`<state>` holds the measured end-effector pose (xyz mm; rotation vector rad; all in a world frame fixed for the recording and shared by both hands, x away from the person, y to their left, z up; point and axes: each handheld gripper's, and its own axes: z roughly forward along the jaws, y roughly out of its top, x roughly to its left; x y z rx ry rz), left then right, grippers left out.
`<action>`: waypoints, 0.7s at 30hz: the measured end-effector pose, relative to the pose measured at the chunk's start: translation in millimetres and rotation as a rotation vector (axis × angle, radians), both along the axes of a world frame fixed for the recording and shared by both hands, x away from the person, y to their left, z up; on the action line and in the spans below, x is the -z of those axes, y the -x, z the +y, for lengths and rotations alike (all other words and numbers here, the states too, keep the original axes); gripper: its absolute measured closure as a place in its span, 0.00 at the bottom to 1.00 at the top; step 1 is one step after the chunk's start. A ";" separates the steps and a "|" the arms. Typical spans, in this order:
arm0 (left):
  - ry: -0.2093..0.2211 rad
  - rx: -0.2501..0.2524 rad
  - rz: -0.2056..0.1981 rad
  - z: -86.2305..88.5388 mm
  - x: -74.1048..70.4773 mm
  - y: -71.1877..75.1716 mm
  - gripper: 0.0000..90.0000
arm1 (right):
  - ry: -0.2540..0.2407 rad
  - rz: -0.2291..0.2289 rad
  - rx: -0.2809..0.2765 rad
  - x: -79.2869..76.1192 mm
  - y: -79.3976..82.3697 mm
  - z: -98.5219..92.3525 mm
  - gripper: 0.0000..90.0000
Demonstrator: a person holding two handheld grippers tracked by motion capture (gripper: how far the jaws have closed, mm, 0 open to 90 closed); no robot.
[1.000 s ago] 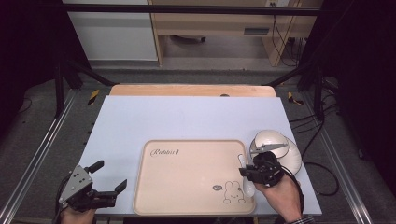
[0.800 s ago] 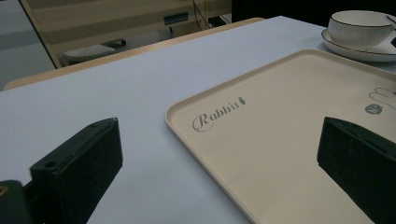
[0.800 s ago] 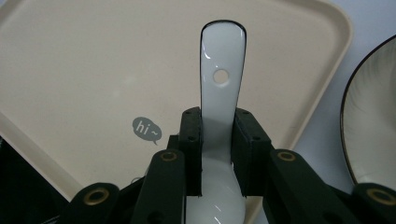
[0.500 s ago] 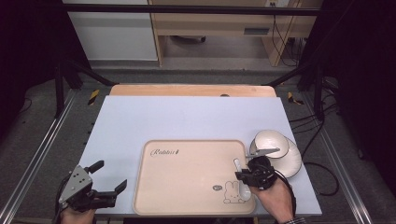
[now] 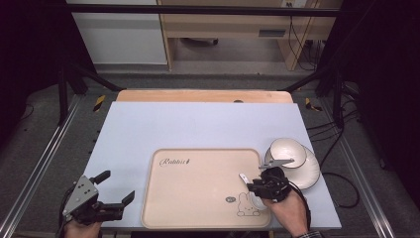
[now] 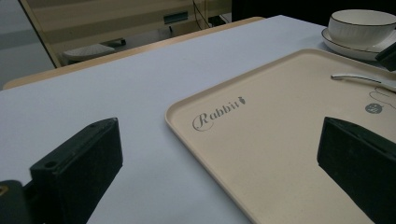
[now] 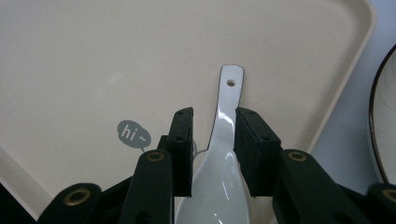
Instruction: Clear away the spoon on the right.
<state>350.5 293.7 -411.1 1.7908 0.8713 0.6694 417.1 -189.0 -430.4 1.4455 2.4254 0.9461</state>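
Setting the spoon (image 7: 223, 154) down on the tray (image 5: 198, 198), that's the step I'm on right now. In the right gripper view the white ceramic spoon lies on the beige tray in the lower middle of the frame, bowl end toward the camera, handle with its little hole pointing up the frame. My right gripper (image 7: 214, 149) straddles the neck of it, and its jaws have just been opening: there's a visible gap on the left side, and the right pad sits at the edge without really pinching. So I'd call it let go, spoon between the jaws but not gripped.

In the high view the spoon sits at the tray's lower right, next to the printed rabbit (image 5: 244, 204), with the bowl (image 5: 286, 151) on its saucer (image 5: 309, 173) just off the tray's right edge.

My left gripper (image 5: 115, 188) hangs at the lower left of the high view, jaws wide apart, nothing in them.

Next, I reckon: spread the right jaws a touch more and lift straight off, so neither pad drags the handle sideways.
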 end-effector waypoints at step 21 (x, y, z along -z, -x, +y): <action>0.000 0.000 -0.003 0.9 -0.6 0.6 0.00 | 0.010 -0.142 -0.055 -7.2 -0.2 9.1 1.00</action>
